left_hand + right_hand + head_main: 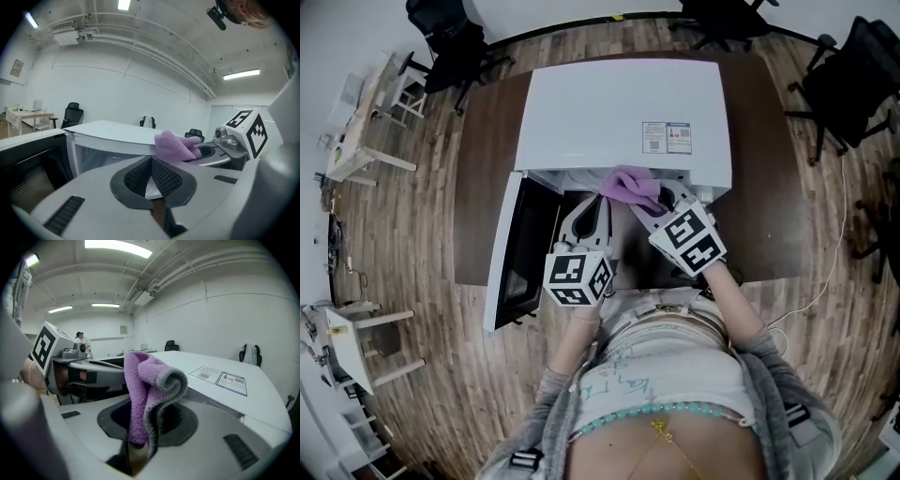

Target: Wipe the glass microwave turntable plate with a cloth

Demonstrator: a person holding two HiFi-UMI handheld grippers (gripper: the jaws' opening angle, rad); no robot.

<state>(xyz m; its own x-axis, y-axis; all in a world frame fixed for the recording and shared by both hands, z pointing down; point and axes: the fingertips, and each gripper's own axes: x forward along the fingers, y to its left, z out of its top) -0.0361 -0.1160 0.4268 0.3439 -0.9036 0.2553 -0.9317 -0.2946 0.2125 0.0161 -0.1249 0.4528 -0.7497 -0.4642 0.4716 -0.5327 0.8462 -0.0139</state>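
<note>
1. A white box-shaped microwave (619, 112) stands on a dark brown table (483, 187), and its door (508, 248) is swung open at the microwave's left side in the head view.
2. The right gripper (654, 208) is at the front of the microwave's open cavity. Its fingers are clamped on a fluffy purple cloth with a grey edge (140, 390).
3. The folded cloth sticks up from the fingers and sits level with the microwave's top front edge.
4. The left gripper (151, 164) is also in front of the open cavity, on the door side. Its 2 fingers are pressed together, with only a pale sliver showing between the pads.
5. The glass turntable plate cannot be made out in any view.
</note>
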